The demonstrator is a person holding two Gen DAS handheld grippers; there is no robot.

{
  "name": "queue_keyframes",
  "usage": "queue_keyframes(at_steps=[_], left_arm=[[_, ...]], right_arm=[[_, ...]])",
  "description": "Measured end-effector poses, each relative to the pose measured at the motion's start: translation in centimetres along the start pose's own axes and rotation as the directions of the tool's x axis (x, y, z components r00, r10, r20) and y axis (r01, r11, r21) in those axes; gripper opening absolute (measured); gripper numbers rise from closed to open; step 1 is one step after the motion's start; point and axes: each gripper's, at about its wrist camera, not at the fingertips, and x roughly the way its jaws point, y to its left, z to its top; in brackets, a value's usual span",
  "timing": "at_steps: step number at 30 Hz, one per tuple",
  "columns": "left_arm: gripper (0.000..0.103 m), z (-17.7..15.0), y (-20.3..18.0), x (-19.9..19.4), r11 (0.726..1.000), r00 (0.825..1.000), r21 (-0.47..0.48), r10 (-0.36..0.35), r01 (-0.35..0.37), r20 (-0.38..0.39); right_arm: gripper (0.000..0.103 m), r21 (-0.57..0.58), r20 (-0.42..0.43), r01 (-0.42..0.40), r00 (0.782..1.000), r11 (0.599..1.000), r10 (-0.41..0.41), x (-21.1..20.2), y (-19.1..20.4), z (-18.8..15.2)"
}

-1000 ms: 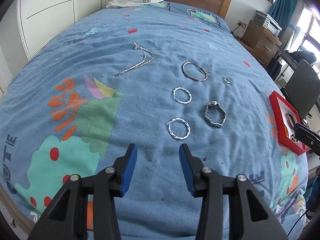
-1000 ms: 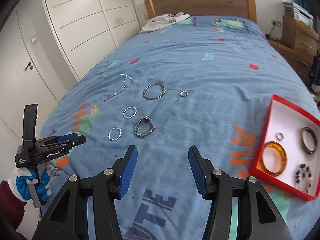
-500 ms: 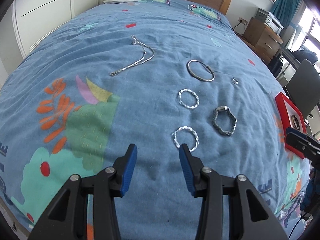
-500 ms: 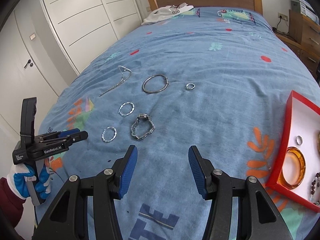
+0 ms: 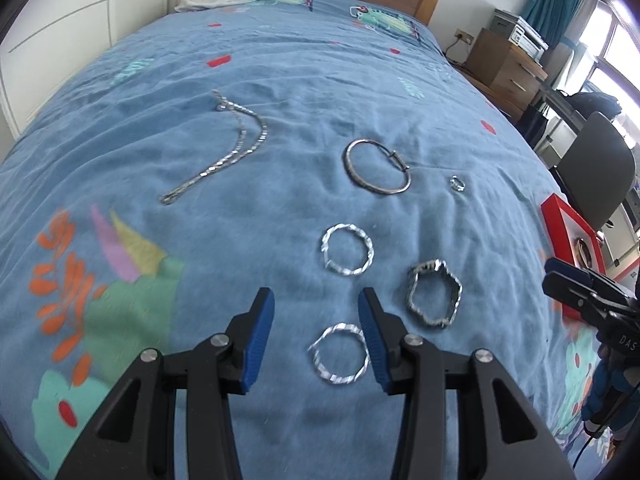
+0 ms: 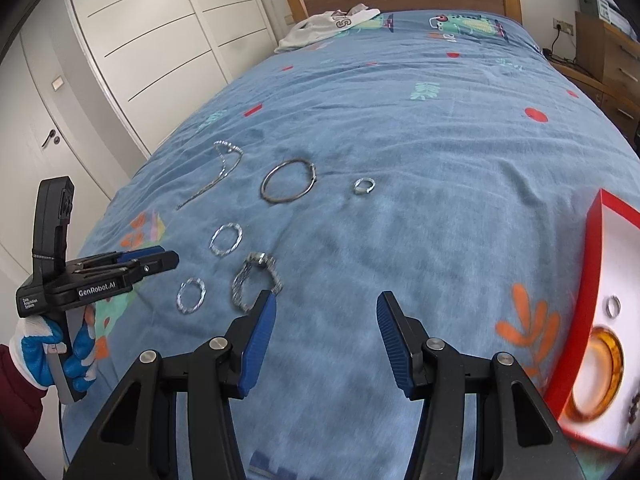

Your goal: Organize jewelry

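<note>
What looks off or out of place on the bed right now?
Nothing damaged. Six silver pieces lie loose on the bedspread outside the red tray: a chain, a bangle, a small ring, two twisted hoops and a chunky bracelet. Both grippers are open.

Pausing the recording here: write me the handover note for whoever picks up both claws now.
Left claw: open, empty, low over the bedspread, its right finger beside the nearest twisted silver hoop.
Right claw: open, empty, near the chunky link bracelet.
On the bedspread: two twisted hoops (second one), link bracelet, plain bangle, small ring, chain.
Red tray at the right edge already holds an amber bangle, a ring and dark beads.
Left to do: all six silver pieces go into the tray; the nearest hoop looks like the next pick.
</note>
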Motion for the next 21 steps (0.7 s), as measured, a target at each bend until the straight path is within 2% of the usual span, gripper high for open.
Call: queue_keyframes(at_steps=[10, 14, 21], left_arm=[[0.040, 2.4, -0.4, 4.1, 1.000, 1.000, 0.008, 0.014, -0.014, -0.028], [0.030, 2.7, -0.6, 5.2, 0.999, 0.999, 0.028, 0.024, -0.023, -0.043], [0.020, 2.7, -0.9, 6.5, 0.998, 0.999, 0.057, 0.021, -0.019, -0.045]], right_arm=[[0.052, -0.006, 0.025, -0.008, 1.000, 1.000, 0.008, 3.0, -1.4, 3.2], [0.052, -0.013, 0.028, -0.009, 1.000, 1.000, 0.009, 4.4, -1.8, 4.4], [0.052, -0.009, 0.029, -0.002, 1.000, 1.000, 0.002, 7.1, -2.6, 6.3]])
